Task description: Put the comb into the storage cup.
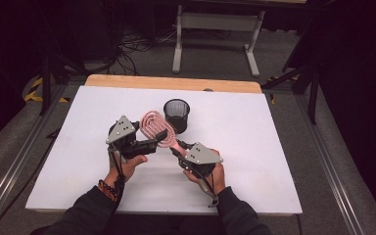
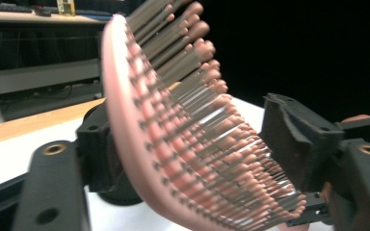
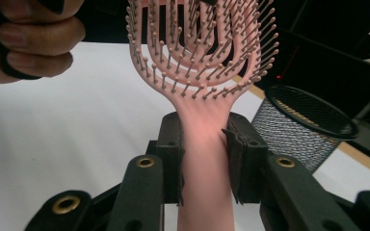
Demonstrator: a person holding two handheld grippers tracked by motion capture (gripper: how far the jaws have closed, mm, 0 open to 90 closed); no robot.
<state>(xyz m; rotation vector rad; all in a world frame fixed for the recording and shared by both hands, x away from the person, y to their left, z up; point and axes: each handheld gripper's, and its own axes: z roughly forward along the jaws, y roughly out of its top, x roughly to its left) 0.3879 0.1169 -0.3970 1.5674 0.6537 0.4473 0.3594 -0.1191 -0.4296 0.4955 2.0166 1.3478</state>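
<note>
pink brush [image 1: 155, 128] held between both: right gripper [image 1: 178, 147] pinching handle, left gripper [image 1: 160, 136] spread around bristle head, mesh cup [image 1: 176, 115] just behind, right hand nearer

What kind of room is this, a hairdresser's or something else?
Probably a lab or workshop, not a salon. A white board on a wooden table sits in a metal rail frame, loose black cables lie on the grey carpet, and two hand-held black grippers share a pink plastic hairbrush.
</note>
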